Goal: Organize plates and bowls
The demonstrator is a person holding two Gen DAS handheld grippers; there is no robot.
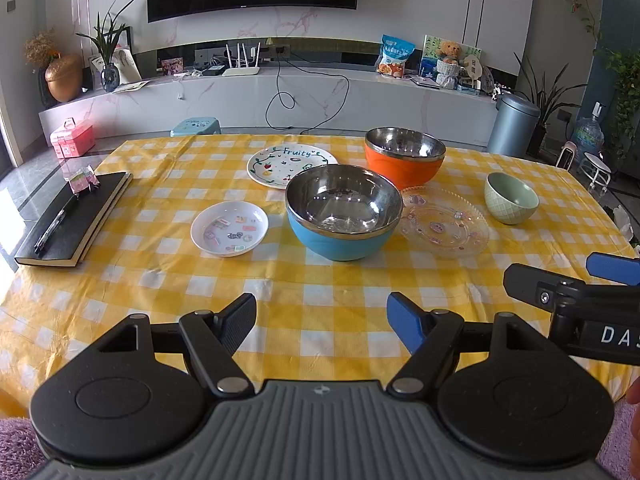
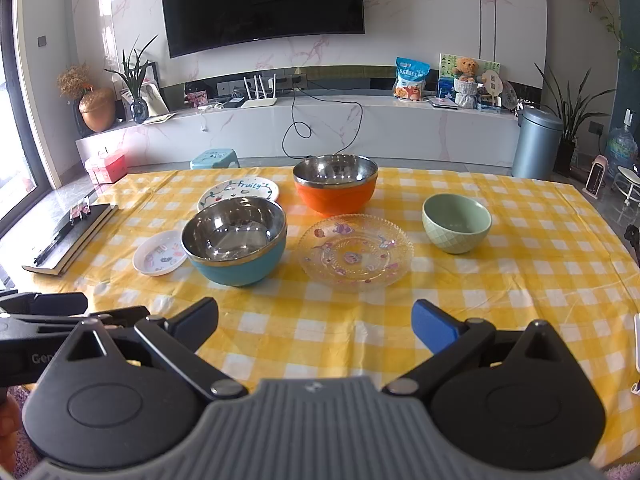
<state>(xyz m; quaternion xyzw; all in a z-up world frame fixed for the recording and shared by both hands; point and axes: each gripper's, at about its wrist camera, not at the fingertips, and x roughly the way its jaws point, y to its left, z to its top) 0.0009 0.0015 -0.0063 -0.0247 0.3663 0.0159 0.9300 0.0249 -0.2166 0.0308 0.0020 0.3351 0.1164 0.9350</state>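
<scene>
Left wrist view: my left claw [image 1: 322, 322] gapes wide, empty, over the worktop [image 1: 320, 280]; blue bowl [image 1: 343, 216] sits upright, mouth up, mid-worktop.

Right wrist view: my right claw [image 2: 316, 326] likewise wide, empty; glass plate [image 2: 355, 254] lies flat beside the blue bowl [image 2: 235, 240].

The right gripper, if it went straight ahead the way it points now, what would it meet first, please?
Most likely the clear glass plate: the open right gripper points at it over bare tablecloth. Depth is uncertain.
</scene>
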